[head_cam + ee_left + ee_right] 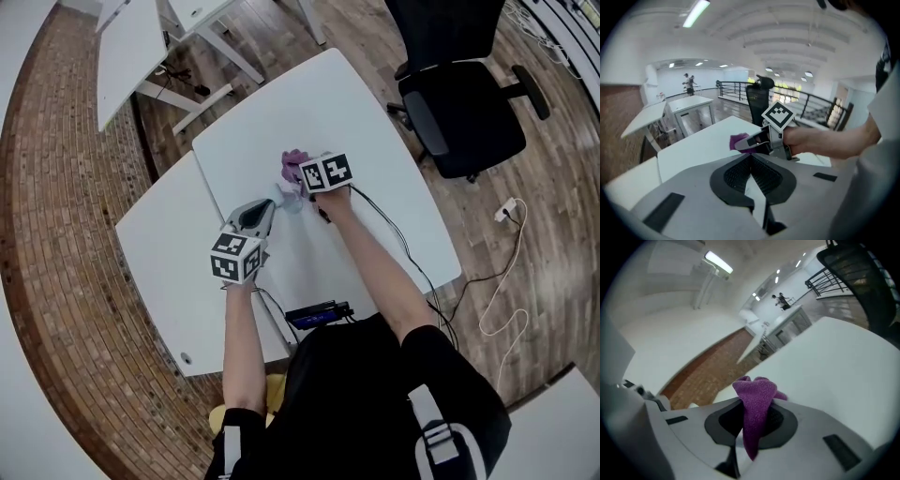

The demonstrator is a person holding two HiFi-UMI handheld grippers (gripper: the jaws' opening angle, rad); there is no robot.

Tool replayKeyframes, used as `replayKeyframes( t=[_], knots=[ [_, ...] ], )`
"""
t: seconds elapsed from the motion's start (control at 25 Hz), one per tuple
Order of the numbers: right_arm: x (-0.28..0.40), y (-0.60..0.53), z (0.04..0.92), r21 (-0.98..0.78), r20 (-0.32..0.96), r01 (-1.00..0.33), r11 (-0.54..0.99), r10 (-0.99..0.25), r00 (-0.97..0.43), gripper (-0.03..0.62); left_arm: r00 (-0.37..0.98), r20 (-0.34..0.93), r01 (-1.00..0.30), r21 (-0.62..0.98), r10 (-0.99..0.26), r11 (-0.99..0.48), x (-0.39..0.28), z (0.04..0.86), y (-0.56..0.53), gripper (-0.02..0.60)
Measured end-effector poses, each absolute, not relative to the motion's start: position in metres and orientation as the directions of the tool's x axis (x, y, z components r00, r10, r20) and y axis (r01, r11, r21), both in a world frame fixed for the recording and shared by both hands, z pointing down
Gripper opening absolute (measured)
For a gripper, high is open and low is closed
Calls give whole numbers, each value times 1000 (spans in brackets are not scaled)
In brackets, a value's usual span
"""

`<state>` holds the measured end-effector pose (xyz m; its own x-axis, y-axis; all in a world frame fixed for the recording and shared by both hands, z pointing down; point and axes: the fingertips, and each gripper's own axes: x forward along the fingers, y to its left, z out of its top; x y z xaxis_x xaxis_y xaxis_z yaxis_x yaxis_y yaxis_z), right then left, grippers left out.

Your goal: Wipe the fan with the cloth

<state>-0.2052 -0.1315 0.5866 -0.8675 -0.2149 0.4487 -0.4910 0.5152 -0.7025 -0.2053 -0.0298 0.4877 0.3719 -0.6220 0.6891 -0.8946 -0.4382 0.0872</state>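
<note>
The right gripper (757,408) pinches a crumpled purple cloth (752,390); the left gripper (751,156) has jaws pressed together, empty. A pale object (284,194) between them is perhaps the fan; wiping looks undone.

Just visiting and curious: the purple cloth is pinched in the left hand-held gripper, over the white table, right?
Not quite. The purple cloth is pinched in the right hand-held gripper, not the left, over the white table. The right gripper view shows it clamped between those jaws; the left hand-held gripper is shut with no cloth in it.
</note>
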Motion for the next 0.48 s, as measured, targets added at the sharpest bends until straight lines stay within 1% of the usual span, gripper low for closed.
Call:
replayKeyframes(
  t=[0.08, 0.12, 0.16, 0.24, 0.28, 0.36, 0.48],
  knots=[
    [-231, -130, 542, -733, 302, -328, 596, -147, -942, 41, 427, 565, -904, 299, -706, -307, -202, 475, -24, 6],
    [-243, -126, 525, -731, 255, -255, 633, -93, -962, 41, 440, 497, -877, 418, -748, -238, -202, 471, -21, 6],
    [-254, -119, 515, -723, 233, -194, 662, -31, -972, 41, 439, 438, -834, 524, -785, -174, -204, 472, -20, 6],
    [-268, -103, 513, -711, 254, -123, 692, 89, -963, 41, 409, 349, -730, 680, -843, -73, -214, 479, -21, 6],
    [-270, -96, 519, -712, 279, -119, 692, 124, -952, 41, 389, 314, -681, 731, -866, -41, -219, 483, -22, 6],
    [-264, -90, 531, -749, 310, -150, 646, 141, -940, 41, 358, 271, -628, 778, -893, -16, -229, 486, -25, 6],
    [-251, -69, 546, -829, 304, -195, 524, 130, -944, 41, 369, 261, -650, 759, -892, -47, -238, 479, -27, 6]
  ],
)
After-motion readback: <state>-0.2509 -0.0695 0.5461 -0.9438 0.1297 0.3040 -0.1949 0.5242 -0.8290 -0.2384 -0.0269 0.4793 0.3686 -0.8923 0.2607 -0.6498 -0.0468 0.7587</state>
